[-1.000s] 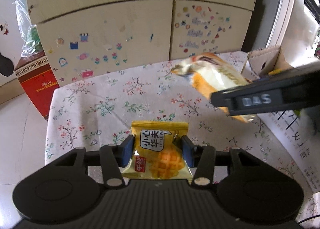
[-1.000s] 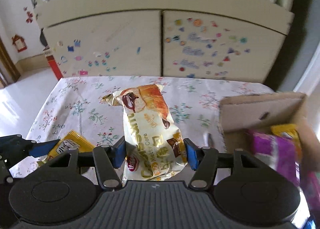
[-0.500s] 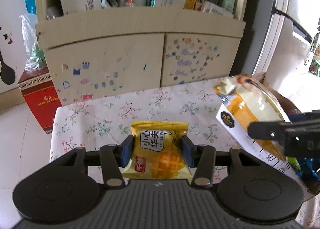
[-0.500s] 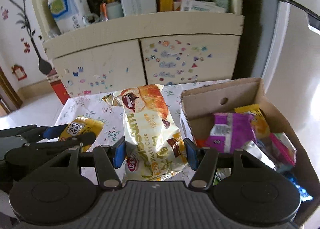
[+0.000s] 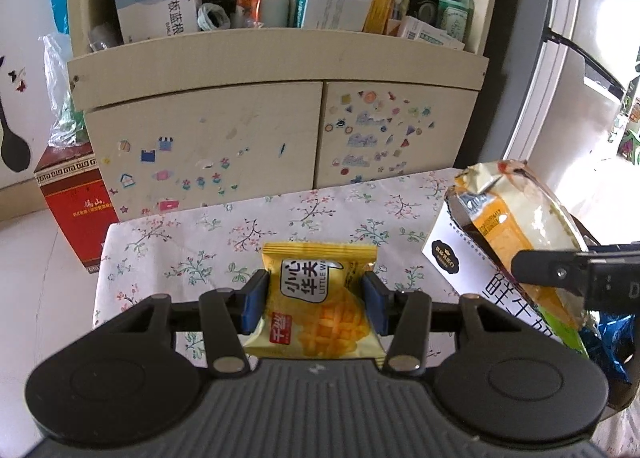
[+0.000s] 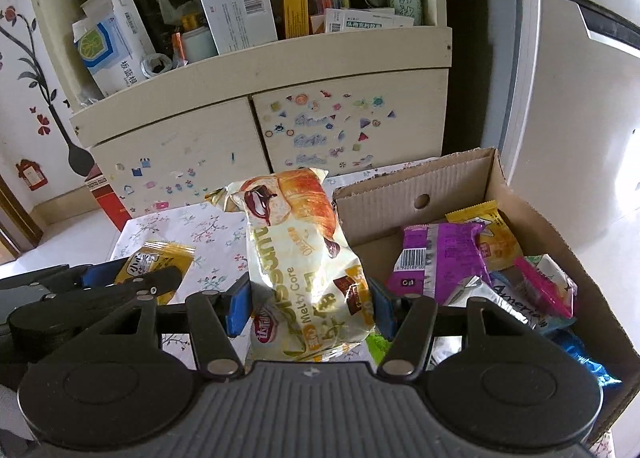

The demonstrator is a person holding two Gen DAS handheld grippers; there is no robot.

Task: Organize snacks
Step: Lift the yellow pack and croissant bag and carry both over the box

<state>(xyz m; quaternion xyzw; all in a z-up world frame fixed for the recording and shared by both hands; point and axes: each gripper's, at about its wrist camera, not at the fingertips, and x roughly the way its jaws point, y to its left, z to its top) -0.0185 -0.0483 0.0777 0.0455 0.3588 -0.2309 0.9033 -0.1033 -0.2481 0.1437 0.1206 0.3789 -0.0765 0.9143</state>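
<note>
My left gripper [image 5: 315, 306] is shut on a small yellow waffle snack packet [image 5: 320, 298], held above the floral tablecloth [image 5: 192, 242]. My right gripper [image 6: 307, 310] is shut on a cream croissant packet [image 6: 300, 258], raised beside the left wall of a cardboard box [image 6: 448, 177]. Inside the box lie several snacks, among them a purple packet [image 6: 436, 258] and a yellow one [image 6: 492, 234]. In the left wrist view the croissant packet [image 5: 516, 225] and the right gripper's finger [image 5: 560, 266] show at the right. The left gripper with its yellow packet [image 6: 156, 262] shows at the left of the right wrist view.
A cream cabinet [image 5: 280, 129] with stickers stands behind the table, its open shelf crowded with boxes and bottles. A red carton [image 5: 76, 209] sits on the floor at the left. A white fridge [image 6: 580, 97] stands to the right of the box.
Both grippers rose with their packets still held. The right one carried the croissant packet rightward to the cardboard box, whose inside came into view.
</note>
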